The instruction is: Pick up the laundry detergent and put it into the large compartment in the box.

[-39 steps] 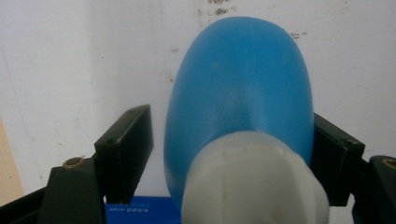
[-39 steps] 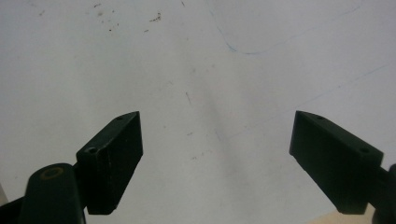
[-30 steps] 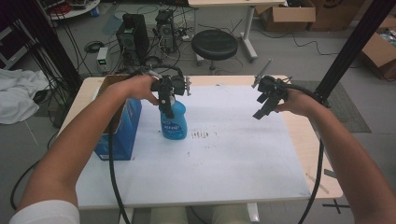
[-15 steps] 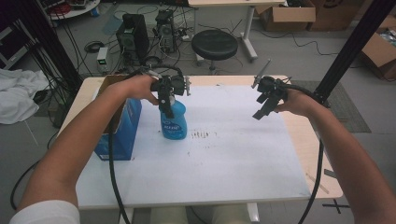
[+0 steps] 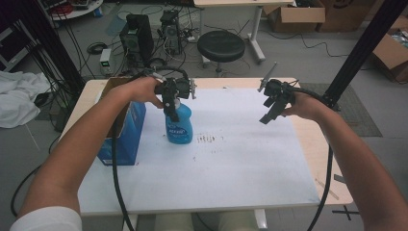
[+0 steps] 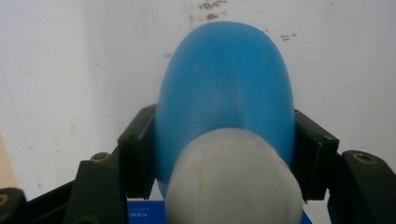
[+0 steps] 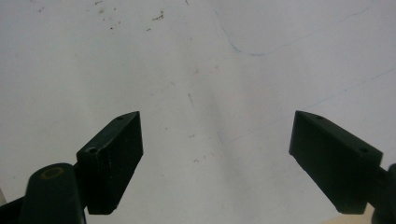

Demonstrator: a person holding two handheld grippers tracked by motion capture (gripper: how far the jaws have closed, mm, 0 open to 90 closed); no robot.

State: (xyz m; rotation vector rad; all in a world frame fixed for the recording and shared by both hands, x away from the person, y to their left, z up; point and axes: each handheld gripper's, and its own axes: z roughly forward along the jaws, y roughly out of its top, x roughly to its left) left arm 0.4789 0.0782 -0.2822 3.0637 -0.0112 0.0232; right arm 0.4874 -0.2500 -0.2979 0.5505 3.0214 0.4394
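at the far left of the table a blue box stands at the edge, with the person's left forearm passing over it. just to its right stands the blue bottle, upright on the white tabletop and apart from the box. the left gripper comes down on it from above; in the left gripper view its pads press against both flanks of the bottle just below the white cap, and the jaws have just been closing with the bottle between them, so the grasp looks made. the bottle's base seems to rest on the table, though from the high view i can't be sure whether it has begun to lift. a patch of dark specks lies on the surface just right of the bottle. well to the right, the right gripper hangs above bare tabletop, and in the right gripper view its fingers stand wide apart with nothing between them. as i judge it, the taking hold is done; lifting the bottle and carrying it wherever it is meant to go is what's left, and the right gripper has no part in hand yet
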